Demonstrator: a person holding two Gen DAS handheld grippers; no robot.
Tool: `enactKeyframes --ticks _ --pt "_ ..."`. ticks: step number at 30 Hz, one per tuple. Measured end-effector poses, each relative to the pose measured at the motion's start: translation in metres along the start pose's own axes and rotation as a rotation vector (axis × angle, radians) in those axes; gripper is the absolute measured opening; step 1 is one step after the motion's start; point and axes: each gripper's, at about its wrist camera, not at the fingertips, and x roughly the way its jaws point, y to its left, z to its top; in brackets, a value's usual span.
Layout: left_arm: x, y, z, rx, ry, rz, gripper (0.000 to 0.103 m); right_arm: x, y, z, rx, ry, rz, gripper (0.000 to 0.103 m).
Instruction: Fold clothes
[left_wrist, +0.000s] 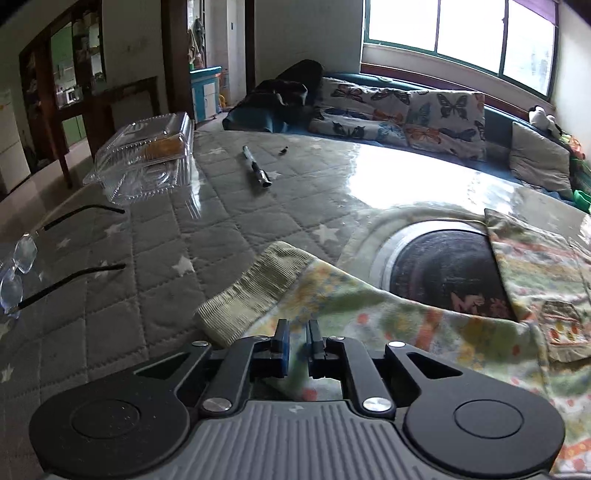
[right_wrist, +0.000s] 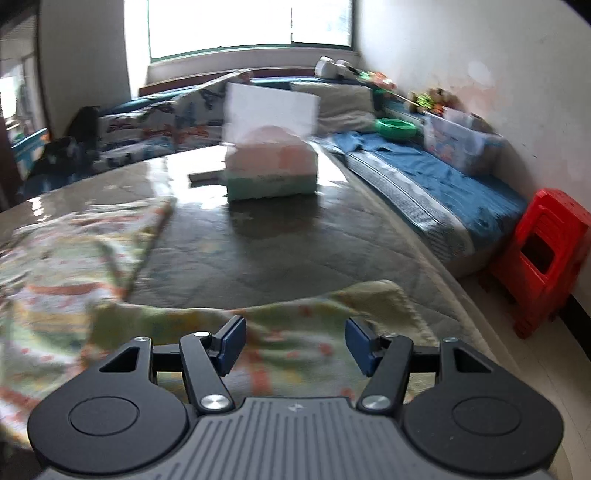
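**Here: floral garment spread on the bench, both claws low over its sleeves**

Left wrist view. The left claw (left_wrist: 297, 334) sits over one sleeve of the floral garment (left_wrist: 388, 321). Its blue pads (left_wrist: 282, 338) stand close together with a narrow gap between them; the cloth lies under them and I see no fold pinched between the pads. The sleeve's ribbed cuff (left_wrist: 255, 291) lies just ahead and to the left of the claw, flat on the bench (left_wrist: 166, 240). The bench carries a grey quilted cover with white stars under a glossy clear sheet. A round dark inset (left_wrist: 439, 266) in the bench top is partly covered by the garment's body. Further out: a pair of glasses (left_wrist: 22, 266) at the left edge, a clear plastic clamshell box (left_wrist: 147, 155), a pen-like tool (left_wrist: 255, 166).

Right wrist view, somewhat blurred. The right claw (right_wrist: 295, 343) stands well apart, pads (right_wrist: 231, 345) wide on either side of the other sleeve, which lies flat below them; nothing is clamped. That sleeve's pale cuff end (right_wrist: 384, 299) reaches toward the right rim of the bench. The garment's body (right_wrist: 66, 258) spreads to the left. A tissue box (right_wrist: 271, 162) stands farther back on the bench, well apart from the garment. Beyond the bench: a cushioned seat with a blue cover (right_wrist: 436, 177), a red plastic stool (right_wrist: 546, 258) on the floor.
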Motion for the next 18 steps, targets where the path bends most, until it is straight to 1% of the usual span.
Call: enactKeyframes --ticks 3,7,11,13,15,18 --pt "-0.015 -0.014 -0.002 0.024 -0.013 -0.057 0.012 -0.013 0.022 0.001 -0.067 -0.012 0.072 0.061" --pt "-0.036 -0.046 -0.009 0.074 -0.02 -0.167 0.014 -0.027 0.055 -0.001 -0.157 -0.024 0.18 0.061" --pt "-0.051 -0.086 -0.018 0.145 -0.006 -0.297 0.014 -0.034 0.092 -0.004 -0.234 -0.031 0.275 0.061" --pt "-0.055 -0.11 -0.025 0.199 0.002 -0.351 0.014 -0.034 0.111 -0.008 -0.271 -0.027 0.313 0.061" --pt "-0.056 -0.13 -0.03 0.236 0.009 -0.386 0.014 -0.034 0.126 -0.012 -0.302 -0.022 0.344 0.059" --pt "-0.056 -0.154 -0.038 0.281 0.019 -0.426 0.014 -0.031 0.137 -0.018 -0.306 -0.01 0.374 0.057"
